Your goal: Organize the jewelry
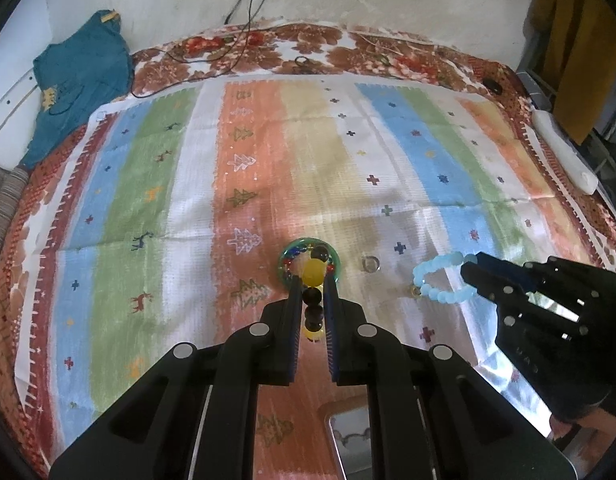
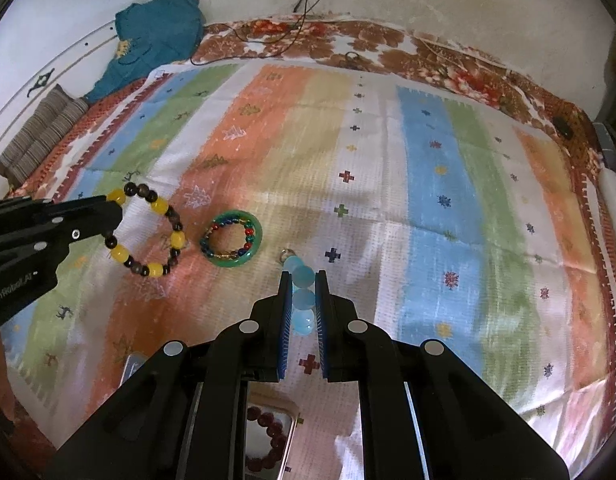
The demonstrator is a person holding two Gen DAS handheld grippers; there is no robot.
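My left gripper (image 1: 312, 280) is shut on a yellow and dark bead bracelet (image 1: 312, 273), held above the striped cloth; the right wrist view shows it as a full loop (image 2: 148, 232) hanging from the left gripper (image 2: 118, 210). My right gripper (image 2: 304, 274) is shut on a pale blue bead bracelet (image 2: 302, 300), which also shows in the left wrist view (image 1: 439, 278) at the right gripper (image 1: 469, 266). A green bangle (image 2: 255, 240) with a multicoloured bead bracelet (image 2: 228, 236) inside lies on the cloth between the grippers. A small silver ring (image 1: 370, 263) lies near it.
A metal tray (image 2: 294, 428) holding a dark red bead bracelet (image 2: 268, 424) sits at the near edge under my right gripper. A teal garment (image 1: 80, 76) and cables (image 1: 244, 40) lie at the far side. A white object (image 1: 563, 148) lies along the right edge.
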